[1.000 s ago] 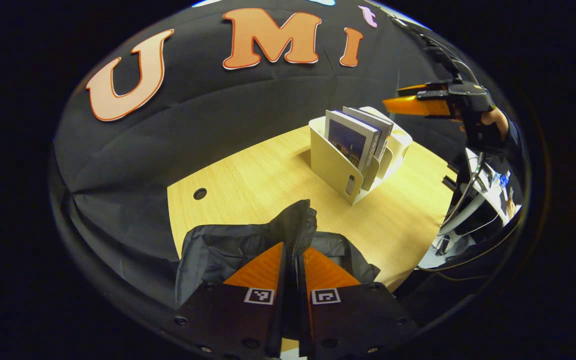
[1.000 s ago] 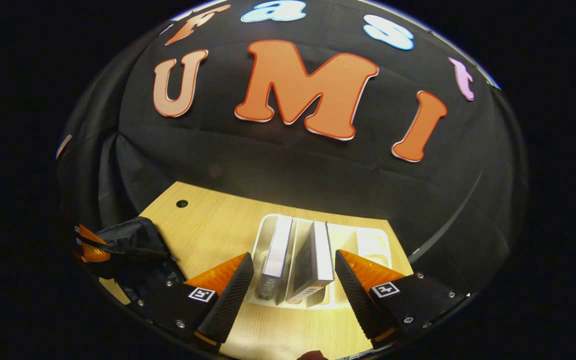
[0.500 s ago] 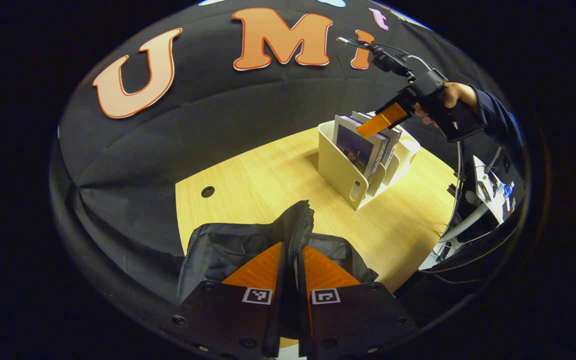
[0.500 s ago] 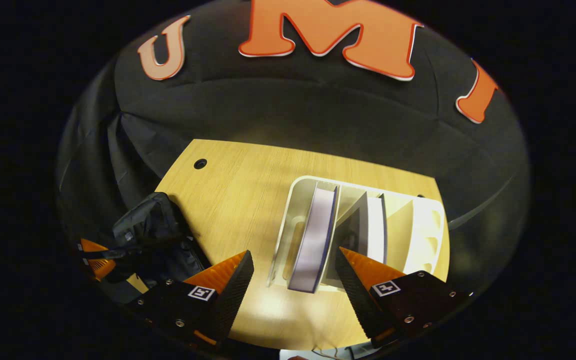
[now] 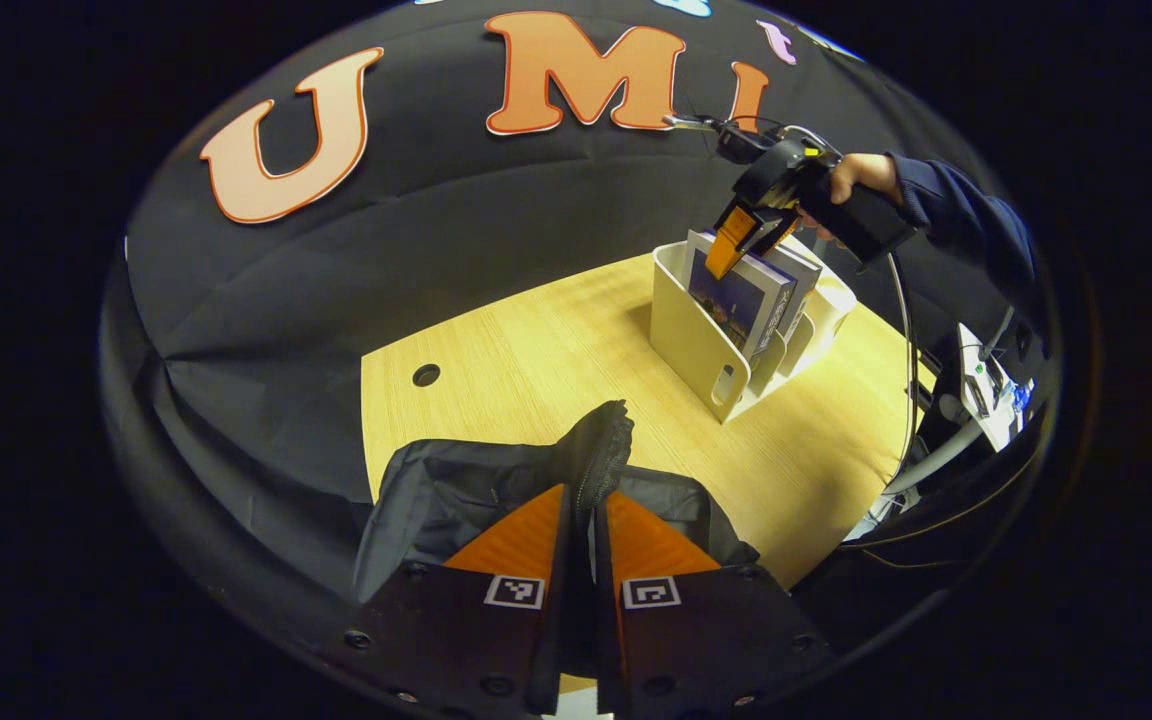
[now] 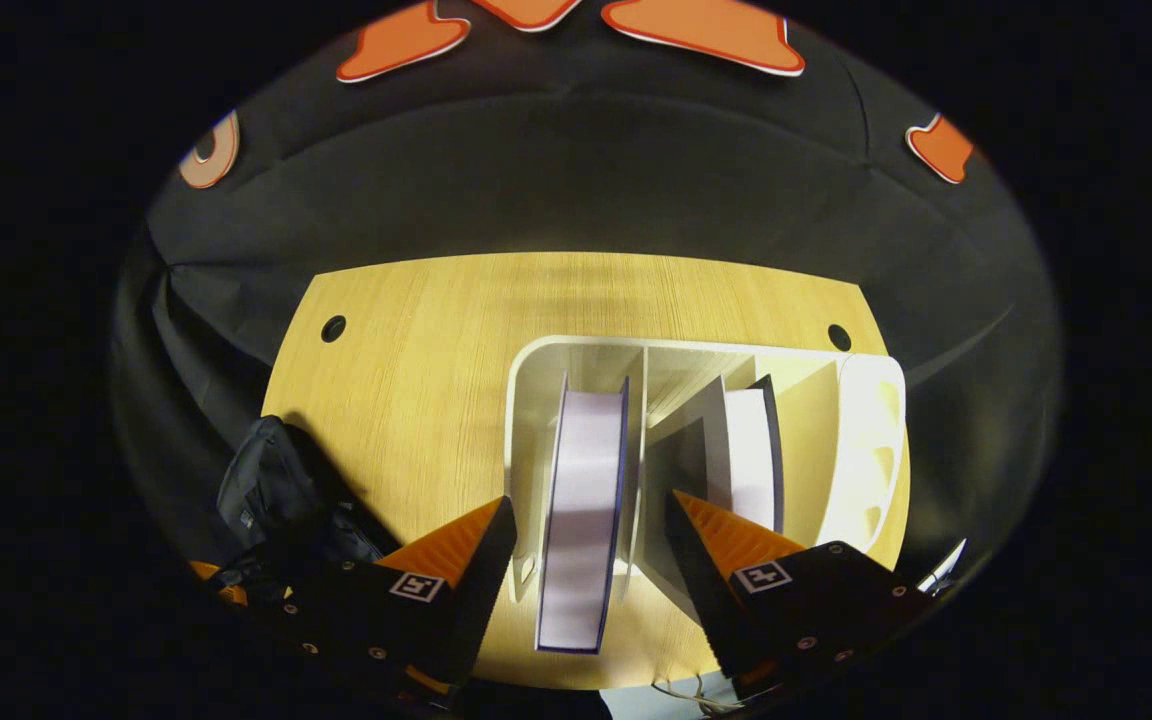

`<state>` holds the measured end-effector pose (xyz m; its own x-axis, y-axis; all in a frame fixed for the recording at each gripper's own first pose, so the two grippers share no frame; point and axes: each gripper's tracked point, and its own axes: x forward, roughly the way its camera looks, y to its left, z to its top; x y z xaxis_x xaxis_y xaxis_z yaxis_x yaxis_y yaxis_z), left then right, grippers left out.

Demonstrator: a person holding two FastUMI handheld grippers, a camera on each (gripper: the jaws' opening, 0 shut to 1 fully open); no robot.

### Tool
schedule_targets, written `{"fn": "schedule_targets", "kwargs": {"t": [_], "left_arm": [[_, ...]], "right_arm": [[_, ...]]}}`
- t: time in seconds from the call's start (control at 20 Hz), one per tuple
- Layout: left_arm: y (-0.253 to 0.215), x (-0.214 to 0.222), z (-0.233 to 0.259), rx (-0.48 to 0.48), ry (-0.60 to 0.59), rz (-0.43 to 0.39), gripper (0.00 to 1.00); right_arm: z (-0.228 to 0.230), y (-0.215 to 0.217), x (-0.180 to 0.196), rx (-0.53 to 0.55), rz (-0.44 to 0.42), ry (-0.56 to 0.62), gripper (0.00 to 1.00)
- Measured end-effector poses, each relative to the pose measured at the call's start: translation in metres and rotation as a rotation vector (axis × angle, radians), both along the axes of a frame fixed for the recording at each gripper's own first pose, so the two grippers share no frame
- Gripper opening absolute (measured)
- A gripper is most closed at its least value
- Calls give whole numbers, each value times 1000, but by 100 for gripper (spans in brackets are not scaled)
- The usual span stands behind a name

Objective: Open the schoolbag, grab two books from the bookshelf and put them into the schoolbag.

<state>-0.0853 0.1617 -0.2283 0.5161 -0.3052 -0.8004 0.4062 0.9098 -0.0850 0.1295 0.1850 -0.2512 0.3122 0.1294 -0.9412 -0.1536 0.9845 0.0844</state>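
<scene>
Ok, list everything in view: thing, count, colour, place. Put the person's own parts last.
table: 1, light wood, two cable holes near its far edge.
bookshelf: 1, cream plastic rack with dividers, on the table.
books: 2, dark covers with white page edges, upright in separate slots of the bookshelf.
schoolbag: 1, black, at the table's near edge.
cables and equipment: several, mixed colours, beyond the table's edge in the left gripper view.
left gripper: 1, orange fingers on a black body, shut on the schoolbag's zipper edge.
right gripper: 1, same colours, open, its fingers either side of one book.
hand: 1, dark blue sleeve, holding the right gripper.
</scene>
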Motion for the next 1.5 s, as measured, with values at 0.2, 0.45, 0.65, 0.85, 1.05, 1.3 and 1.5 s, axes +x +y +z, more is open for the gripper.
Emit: {"fn": "schedule_targets", "kwargs": {"t": [0.2,0.45,0.65,0.85,1.05,1.3,1.5], "left_arm": [[1,0,-3,-7,8,11,14],[1,-4,-5,-21,19,13,14],[0,-5,-4,-27,21,-3,14],[-2,-4,-4,-28,16,-13,14],[-5,10,-1,-18,-6,-41,14],[-31,18,4,-44,-6,-118,6],[-46,31,9,-39,-25,-156,6]], "right_arm": [[-10,3,2,12,-64,63,65],[-3,3,-4,19,-121,100,43],[28,0,-23,66,-117,69,33],[66,-17,-53,92,-106,16,32],[99,-34,-85,144,-135,-34,33],[128,-60,-122,235,-232,-79,31],[142,-60,-154,333,-280,-92,31]]}}
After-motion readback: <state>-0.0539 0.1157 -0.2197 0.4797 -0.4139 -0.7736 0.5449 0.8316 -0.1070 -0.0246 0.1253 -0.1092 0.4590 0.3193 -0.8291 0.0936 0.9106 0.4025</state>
